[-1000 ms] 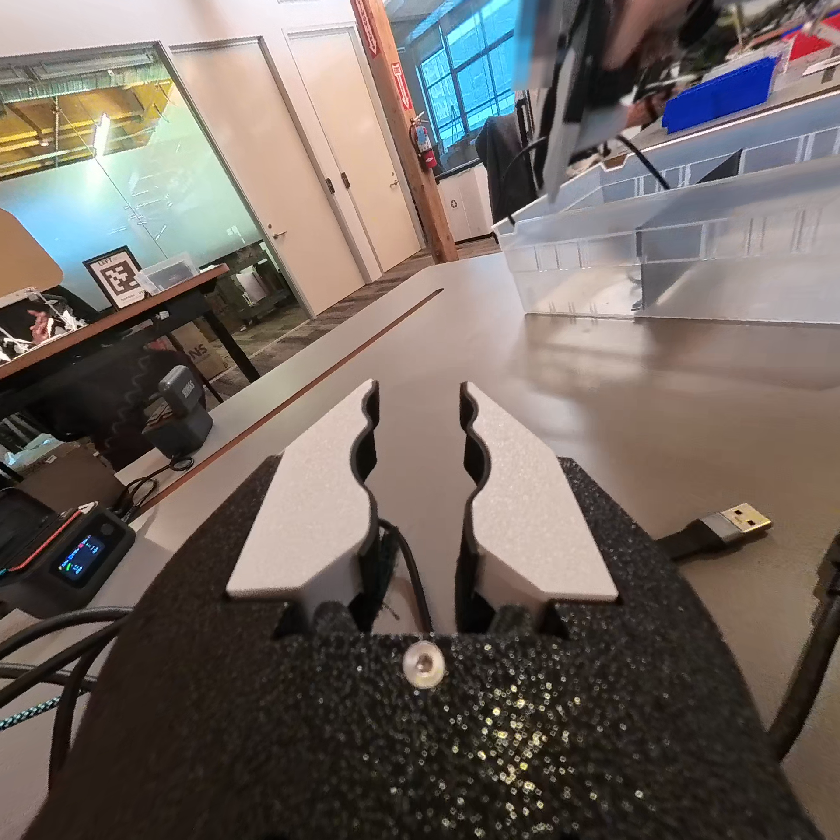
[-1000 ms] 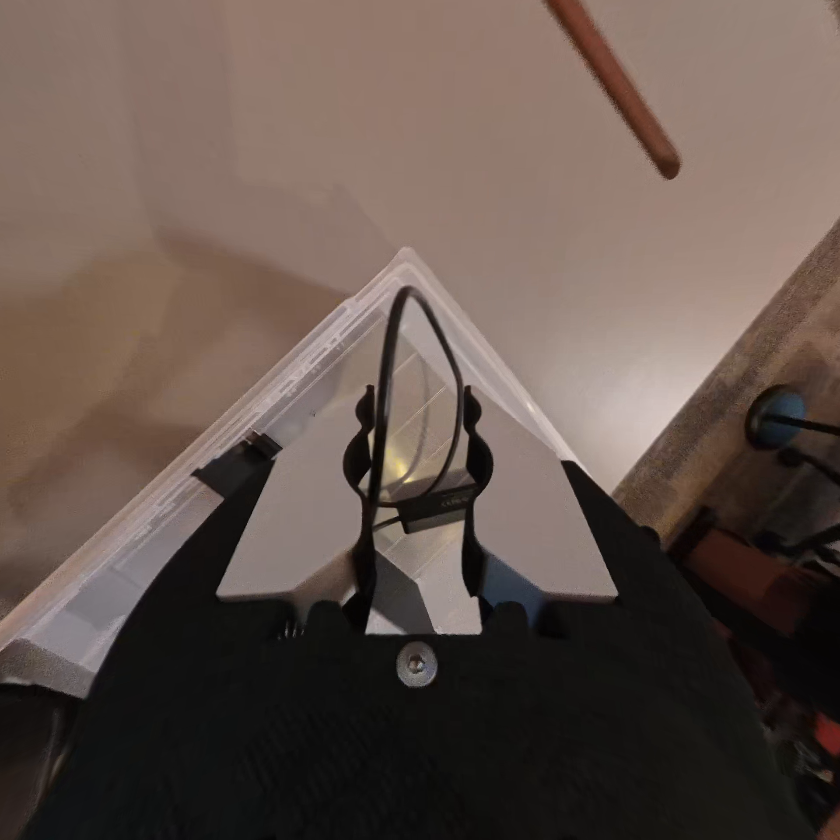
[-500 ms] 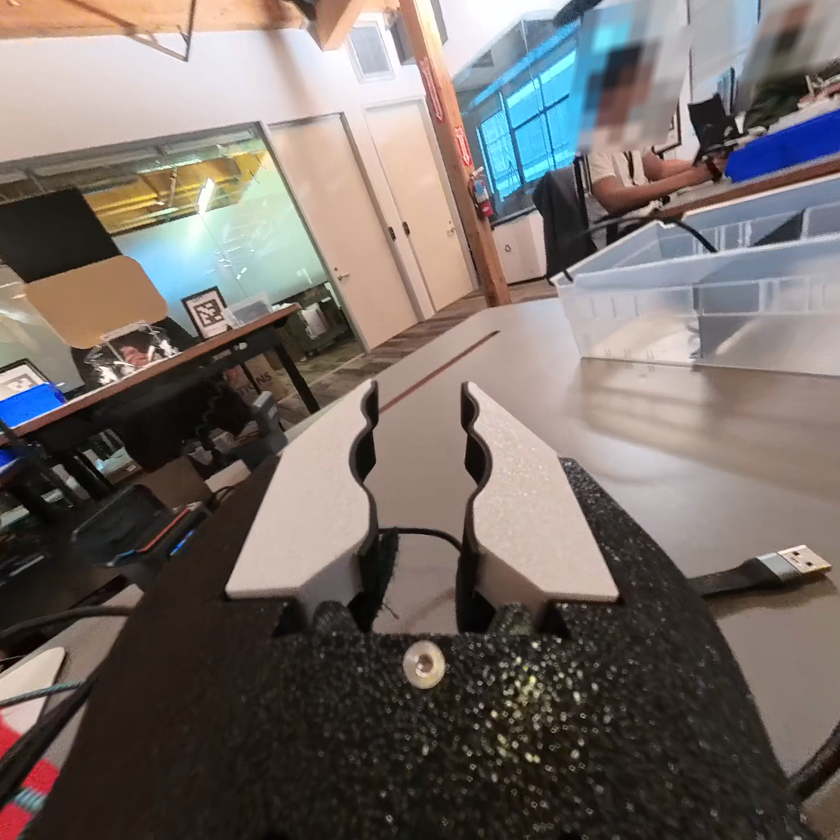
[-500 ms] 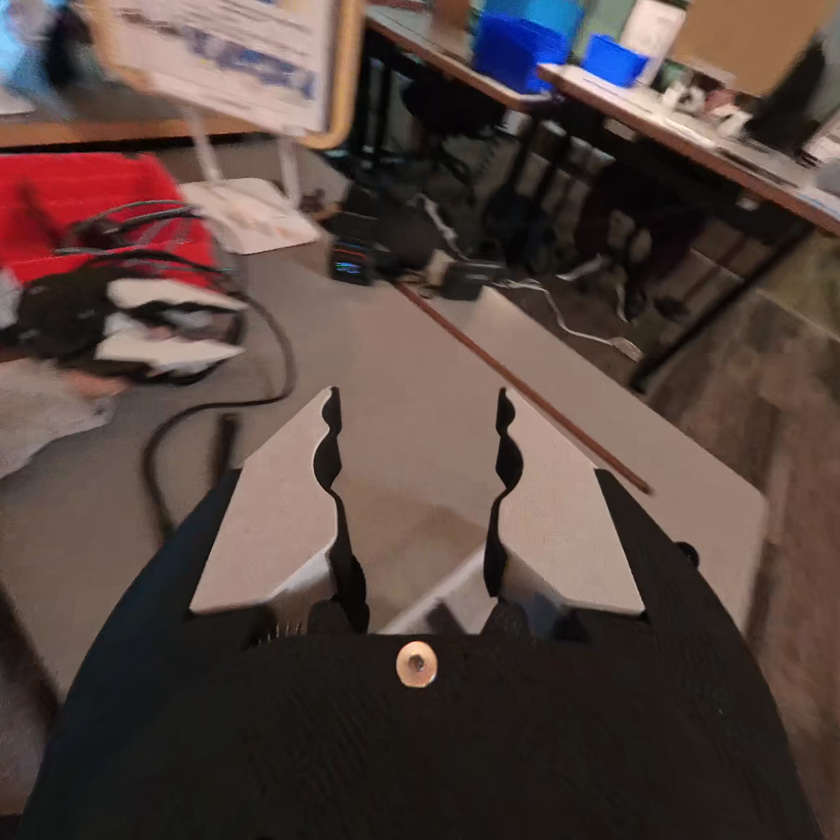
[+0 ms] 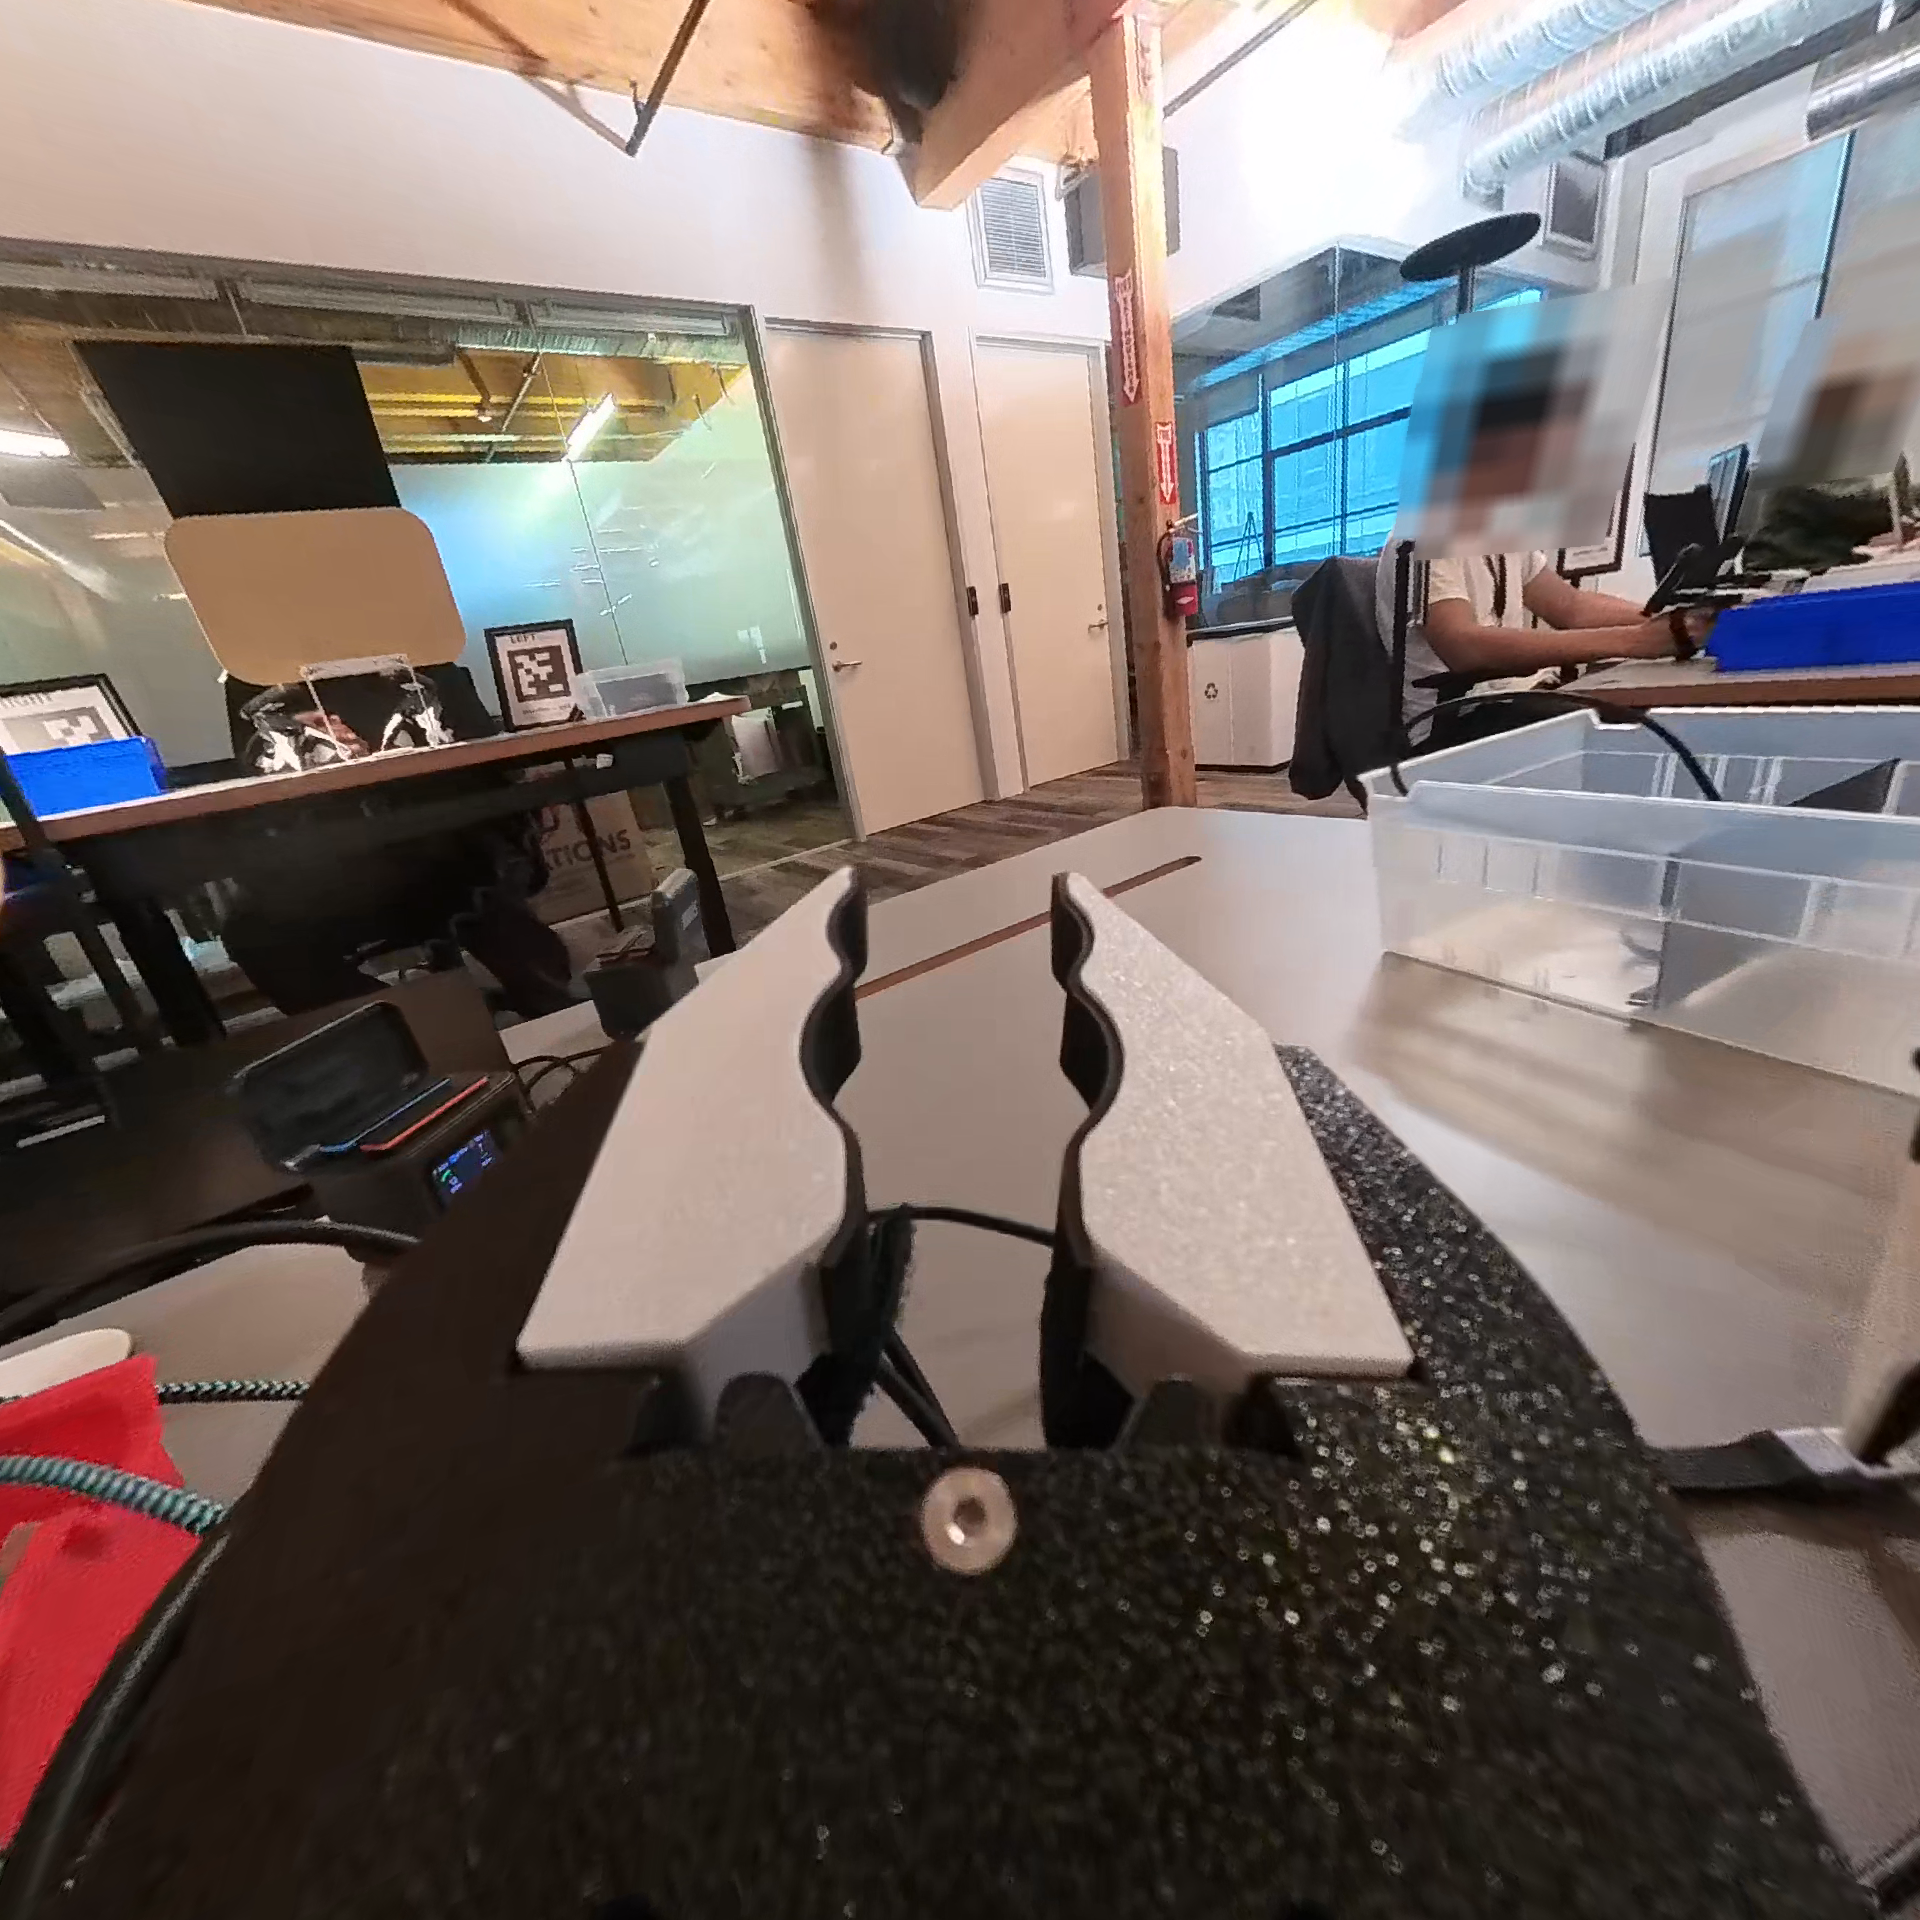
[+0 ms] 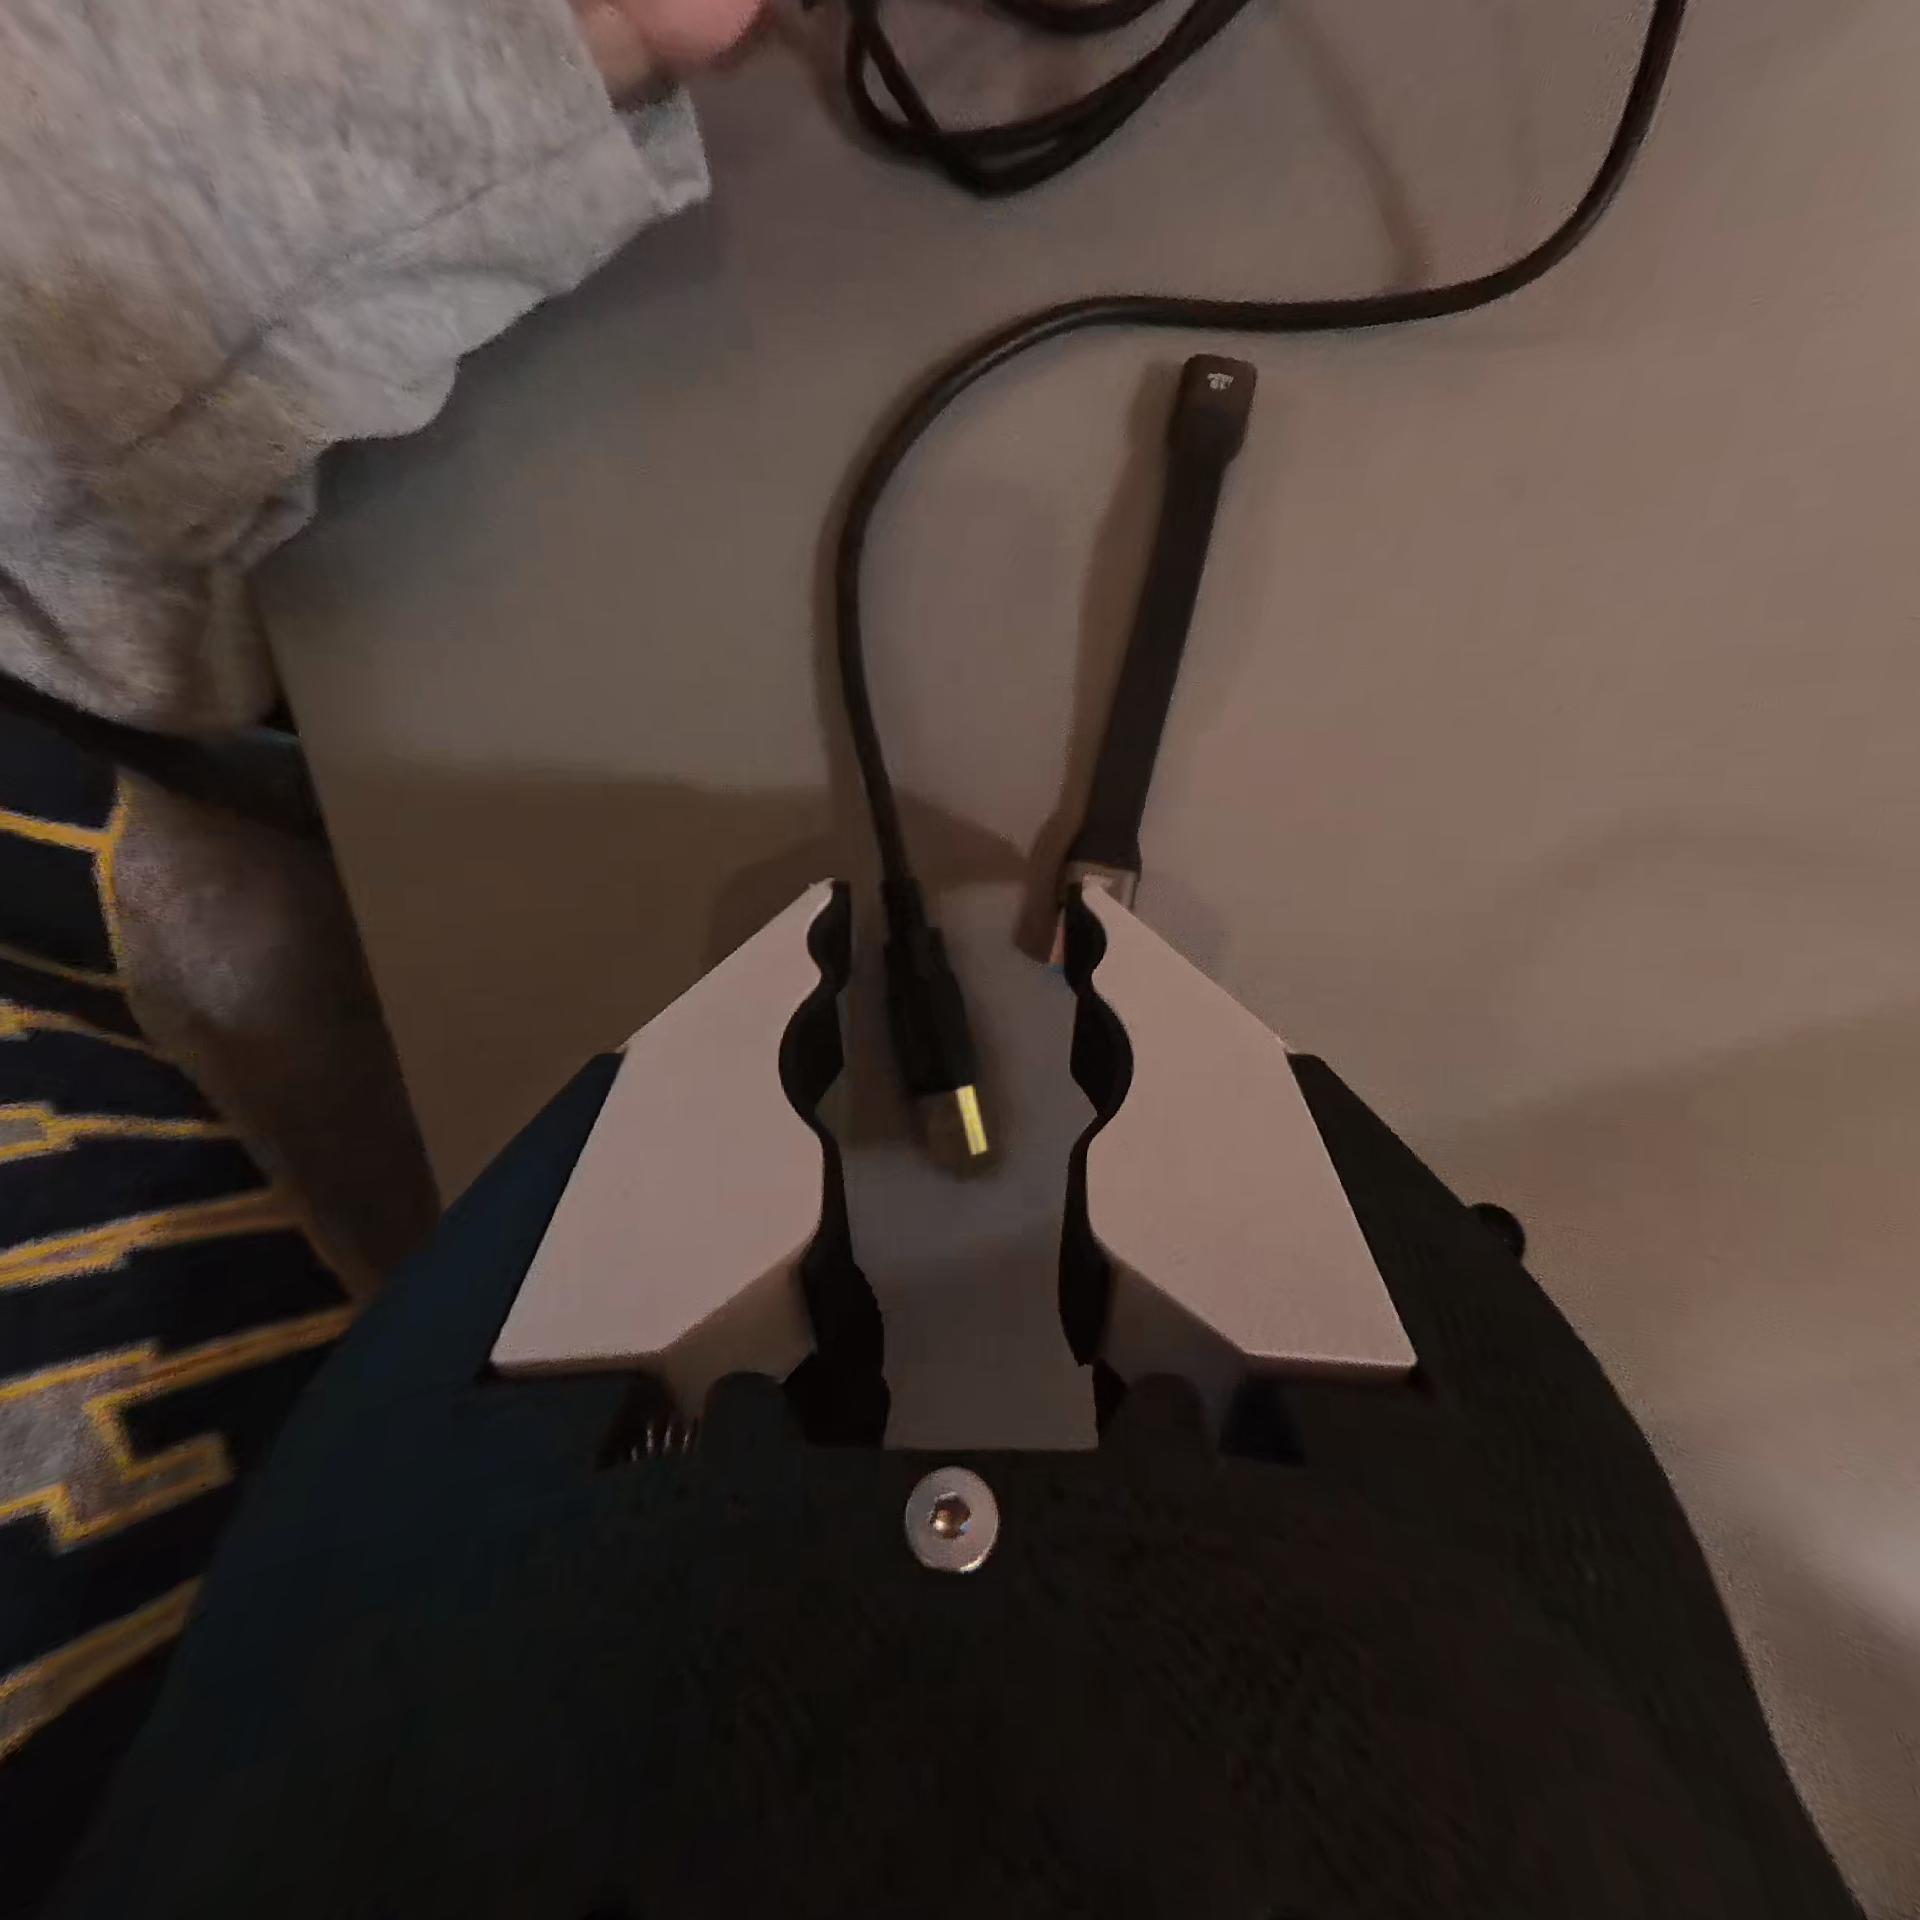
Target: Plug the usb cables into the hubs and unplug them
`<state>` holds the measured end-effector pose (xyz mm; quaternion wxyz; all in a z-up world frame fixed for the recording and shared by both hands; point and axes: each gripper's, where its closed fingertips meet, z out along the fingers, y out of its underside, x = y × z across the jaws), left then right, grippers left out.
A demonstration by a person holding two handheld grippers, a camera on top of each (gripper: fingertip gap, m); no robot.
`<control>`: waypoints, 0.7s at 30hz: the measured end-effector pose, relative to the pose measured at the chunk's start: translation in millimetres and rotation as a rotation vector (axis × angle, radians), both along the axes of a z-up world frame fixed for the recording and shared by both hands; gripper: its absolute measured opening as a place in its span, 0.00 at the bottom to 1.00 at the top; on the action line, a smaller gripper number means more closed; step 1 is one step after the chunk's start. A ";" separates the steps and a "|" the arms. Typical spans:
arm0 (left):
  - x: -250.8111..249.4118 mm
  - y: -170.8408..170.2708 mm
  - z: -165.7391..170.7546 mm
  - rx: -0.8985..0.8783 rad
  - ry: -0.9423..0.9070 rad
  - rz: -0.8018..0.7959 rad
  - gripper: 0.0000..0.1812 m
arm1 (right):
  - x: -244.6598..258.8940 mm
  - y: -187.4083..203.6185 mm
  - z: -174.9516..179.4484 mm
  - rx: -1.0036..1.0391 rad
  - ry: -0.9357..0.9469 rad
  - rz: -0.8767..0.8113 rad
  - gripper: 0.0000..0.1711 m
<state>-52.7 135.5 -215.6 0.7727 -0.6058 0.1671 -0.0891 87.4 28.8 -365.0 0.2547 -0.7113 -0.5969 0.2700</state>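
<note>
In the right wrist view my right gripper (image 6: 956, 904) is open and empty, pointing down at the grey table (image 6: 1558, 831). A black round USB cable (image 6: 873, 623) lies below it, and its gold plug (image 6: 961, 1127) sits between the two fingers without touching them. A short flat black cable (image 6: 1164, 623) lies beside it, its silver plug (image 6: 1049, 914) at my right fingertip. My left gripper (image 5: 956, 914) is open low over the table, with only a thin black wire (image 5: 956, 1218) crossing between the finger bases. A flat cable's plug (image 5: 1808, 1446) shows at the right edge of the left wrist view.
A clear plastic bin (image 5: 1662, 862) stands on the table ahead to the right. A black device with a small screen (image 5: 416, 1132), a red part (image 5: 73, 1507) and a teal braided cable (image 5: 104, 1486) lie at the left. A grey sleeve (image 6: 260, 260) and coiled black cable (image 6: 1039, 104) are near the table's edge. The left gripper's tips are roughly 25 centimeters from the right gripper's.
My right gripper held a small black wired part over the clear bin, opened, and swung down over the two plugs, now empty. My left gripper tilted up a little, still open.
</note>
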 end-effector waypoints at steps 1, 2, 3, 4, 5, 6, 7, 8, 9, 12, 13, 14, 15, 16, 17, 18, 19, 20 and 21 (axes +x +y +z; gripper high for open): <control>-1.1 -0.6 1.5 0.004 -0.006 0.000 0.18 | 2.3 -2.4 -0.5 -0.005 -0.009 0.009 0.23; -2.6 -1.4 3.3 0.009 -0.013 0.003 0.18 | 5.7 -3.3 -1.6 -0.002 -0.026 0.011 0.24; -4.1 -2.4 5.5 0.016 -0.020 0.005 0.18 | 8.6 -4.0 -2.1 0.008 -0.036 0.015 0.24; -5.4 -3.5 7.7 0.023 -0.030 0.005 0.18 | 11.0 -5.9 -3.0 0.010 -0.043 0.021 0.23; -6.8 -4.4 9.8 0.028 -0.043 0.004 0.18 | 13.1 -8.7 -5.1 0.007 -0.055 0.028 0.22; -8.2 -5.3 11.7 0.031 -0.057 0.002 0.18 | 15.4 -11.1 -8.4 0.008 -0.072 0.037 0.20; -10.1 -6.0 13.2 0.034 -0.071 0.003 0.18 | 16.4 -10.6 -9.6 0.032 -0.077 0.036 0.13; -12.6 -6.6 14.7 0.037 -0.085 0.005 0.18 | 17.5 -10.3 -10.3 0.058 -0.083 0.043 0.08; -15.6 -7.1 16.1 0.041 -0.097 0.010 0.18 | 18.5 -9.1 -9.8 0.084 -0.092 0.038 0.08; -26.0 -8.8 19.8 0.052 -0.144 0.032 0.18 | 22.0 8.4 12.7 0.255 -0.059 -0.022 0.07; -28.7 -9.5 20.8 0.055 -0.160 0.035 0.18 | 23.5 15.9 28.1 0.310 -0.022 -0.058 0.07; -30.6 -10.1 21.9 0.058 -0.174 0.034 0.18 | 26.1 24.1 46.2 0.365 0.023 -0.101 0.07; -32.1 -10.8 22.8 0.061 -0.187 0.032 0.18 | 30.3 33.1 65.9 0.427 0.069 -0.149 0.07; -33.1 -11.3 23.5 0.063 -0.199 0.029 0.19 | 36.3 42.4 86.2 0.495 0.111 -0.201 0.07; -33.8 -11.6 23.9 0.064 -0.208 0.027 0.19 | 43.4 50.9 106.1 0.564 0.150 -0.252 0.07; -34.2 -11.6 23.9 0.063 -0.212 0.026 0.19 | 50.6 57.6 124.3 0.624 0.186 -0.298 0.07; -33.8 -11.4 23.5 0.060 -0.213 0.024 0.19 | 57.4 62.6 140.0 0.672 0.219 -0.337 0.07; -32.6 -11.1 22.7 0.055 -0.211 0.021 0.19 | 64.2 67.1 153.7 0.714 0.248 -0.373 0.07; -30.8 -10.7 22.0 0.051 -0.207 0.016 0.20 | 71.1 71.1 165.2 0.753 0.271 -0.409 0.07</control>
